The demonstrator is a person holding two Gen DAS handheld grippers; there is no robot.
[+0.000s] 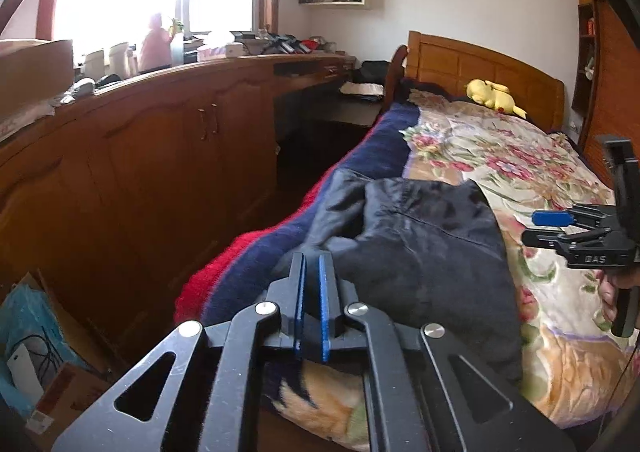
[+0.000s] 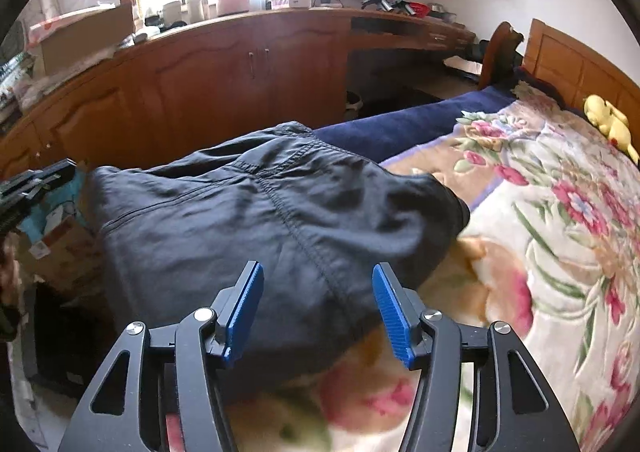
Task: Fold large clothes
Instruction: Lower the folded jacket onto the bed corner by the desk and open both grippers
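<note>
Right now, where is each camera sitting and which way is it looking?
Left wrist: sits on the left hand-held gripper, looking along the bed toward the headboard; its nearly closed blue fingers show over the dark garment, with the right hand-held gripper at the side.
Right wrist: sits on the right hand-held gripper, looking across the garment toward the wooden cabinets; its fingers are spread open.
Shared: garment, floral blanket, yellow plush toy, cabinets.

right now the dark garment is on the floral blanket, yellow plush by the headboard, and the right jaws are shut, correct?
Not quite: the right gripper has its jaws wide open, as the right wrist view shows. The dark garment does lie on the floral blanket, with the yellow plush by the headboard.
</note>
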